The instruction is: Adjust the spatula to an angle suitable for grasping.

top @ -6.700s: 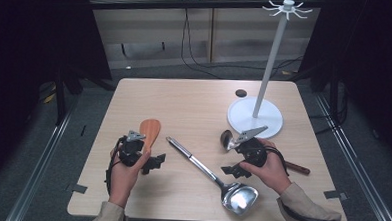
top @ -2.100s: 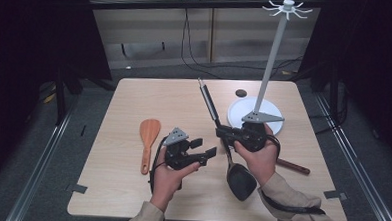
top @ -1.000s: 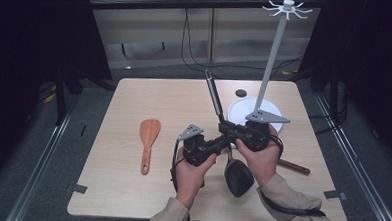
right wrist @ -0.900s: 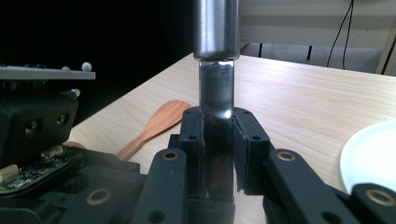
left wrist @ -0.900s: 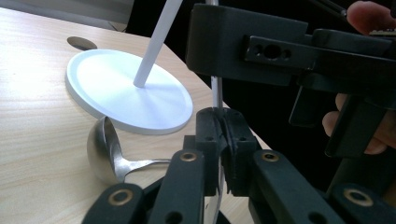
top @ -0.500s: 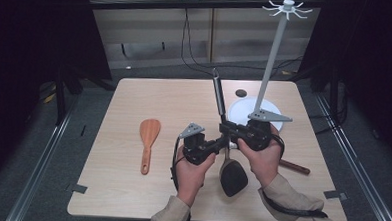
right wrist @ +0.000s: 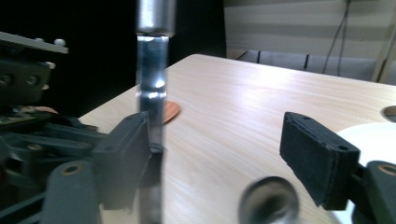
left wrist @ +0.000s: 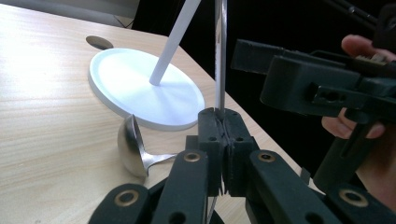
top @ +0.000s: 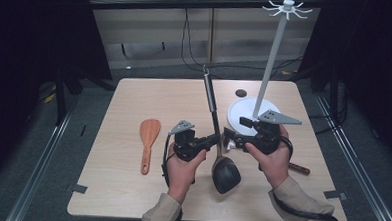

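The left gripper (top: 213, 140) is clamped tight on the thin metal stem of a ladle (top: 216, 132), its two black jaws pressed together around the shaft, as the left gripper view shows (left wrist: 220, 140). The ladle stands nearly upright above the middle of the table (top: 134, 95): its dark bowl hangs low toward the near edge, and its thicker handle rises toward the far edge.

The right gripper (top: 227, 140) faces the left one from the other side of the stem. In the right gripper view its jaws stand wide apart (right wrist: 229, 154), with one pad lying against the ladle shaft (right wrist: 152, 93) and the other well clear of it, so it grips nothing.

A wooden spatula (top: 148, 138) lies flat nearer the table's left edge. A white utensil stand (top: 265, 83) rises from its round base near the far right corner. A second metal spoon (left wrist: 133, 149) lies on the table just beside that base, seen in the left gripper view.
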Tool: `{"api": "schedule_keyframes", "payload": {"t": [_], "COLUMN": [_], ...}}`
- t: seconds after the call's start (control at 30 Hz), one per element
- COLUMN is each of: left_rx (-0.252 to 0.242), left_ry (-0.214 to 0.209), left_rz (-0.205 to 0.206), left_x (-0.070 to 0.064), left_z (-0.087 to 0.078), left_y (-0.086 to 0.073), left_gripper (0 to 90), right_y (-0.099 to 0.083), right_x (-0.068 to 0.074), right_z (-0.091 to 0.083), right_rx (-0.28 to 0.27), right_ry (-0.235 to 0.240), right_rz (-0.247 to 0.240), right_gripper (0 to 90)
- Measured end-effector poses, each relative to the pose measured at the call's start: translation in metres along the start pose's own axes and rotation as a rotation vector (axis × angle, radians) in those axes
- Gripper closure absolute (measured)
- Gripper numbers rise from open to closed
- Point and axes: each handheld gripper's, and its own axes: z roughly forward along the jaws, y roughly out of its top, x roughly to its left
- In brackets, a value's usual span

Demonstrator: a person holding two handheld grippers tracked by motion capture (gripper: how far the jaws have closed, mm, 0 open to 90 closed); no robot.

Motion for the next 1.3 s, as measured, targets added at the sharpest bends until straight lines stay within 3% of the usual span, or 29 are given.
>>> {"api": "schedule_keyframes", "payload": {"t": [0.23, 0.73, 1.1, 1.3], "left_rx": [-0.011, -0.013, -0.007, -0.008], "left_ry": [-0.031, -0.072, -0.066, -0.069], "left_rz": [0.028, 0.071, 0.127, 0.141], "left_x": [-0.002, -0.005, -0.008, -0.008], "left_z": [-0.002, 0.004, 0.013, 0.019], "left_y": [0.010, 0.030, 0.052, 0.062], "left_gripper": [88.1, 88.1, 88.1, 88.1], "right_y": [-0.013, -0.043, -0.063, -0.068], "right_x": [-0.017, -0.039, -0.032, -0.033], "right_z": [-0.009, -0.025, -0.018, -0.018], "right_rx": [0.022, 0.131, 0.230, 0.252], "right_ry": [-0.073, -0.101, -0.039, -0.044], "right_rz": [-0.021, -0.050, -0.097, -0.092], "right_gripper": [17.7, 7.8, 6.7, 8.2]}}
